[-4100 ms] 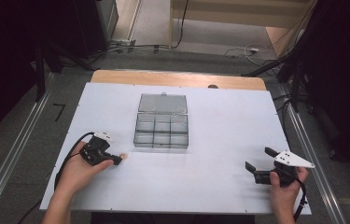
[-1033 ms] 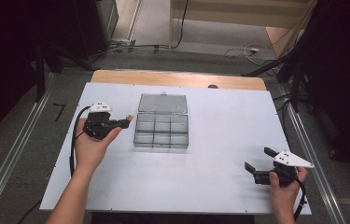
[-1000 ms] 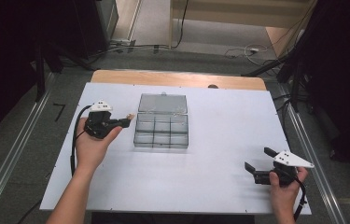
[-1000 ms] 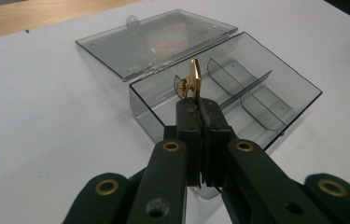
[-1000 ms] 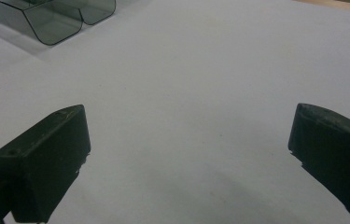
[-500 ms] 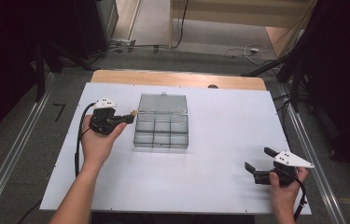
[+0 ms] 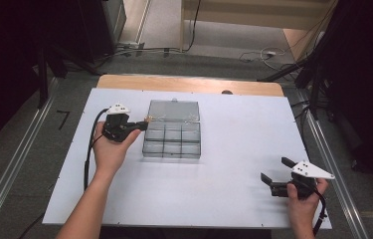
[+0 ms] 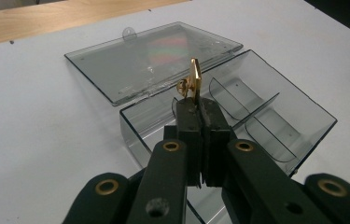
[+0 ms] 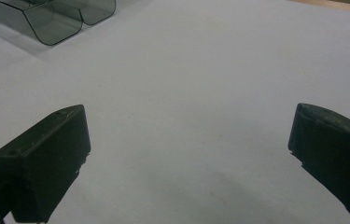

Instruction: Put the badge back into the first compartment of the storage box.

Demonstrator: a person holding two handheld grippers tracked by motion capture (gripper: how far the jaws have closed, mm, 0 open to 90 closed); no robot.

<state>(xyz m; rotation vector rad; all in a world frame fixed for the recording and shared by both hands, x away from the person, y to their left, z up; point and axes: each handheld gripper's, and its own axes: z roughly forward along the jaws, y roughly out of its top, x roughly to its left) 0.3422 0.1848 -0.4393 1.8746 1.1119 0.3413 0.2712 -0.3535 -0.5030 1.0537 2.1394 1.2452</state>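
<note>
A clear smoky plastic compartment box (image 7: 171,140) lies mid-table with its lid (image 7: 173,109) folded back flat; it is also in the left gripper view (image 8: 256,112). My left gripper (image 7: 144,123) is at the box's left rear corner, shut on a small brass piece (image 8: 193,84) that sticks up between the pads, above the box's near corner compartment. My right gripper (image 7: 277,169) rests at the table's front right, jaws wide apart with bare table between them (image 9: 186,140).
The white table top (image 7: 233,164) has a wooden strip (image 7: 189,83) along its far edge. Metal rails run down both sides of the table. Cables and dark stands lie on the floor beyond.
My left hand has carried the brass piece rightward from the table's left side to the box's left rear corner. The right gripper has stayed put.
</note>
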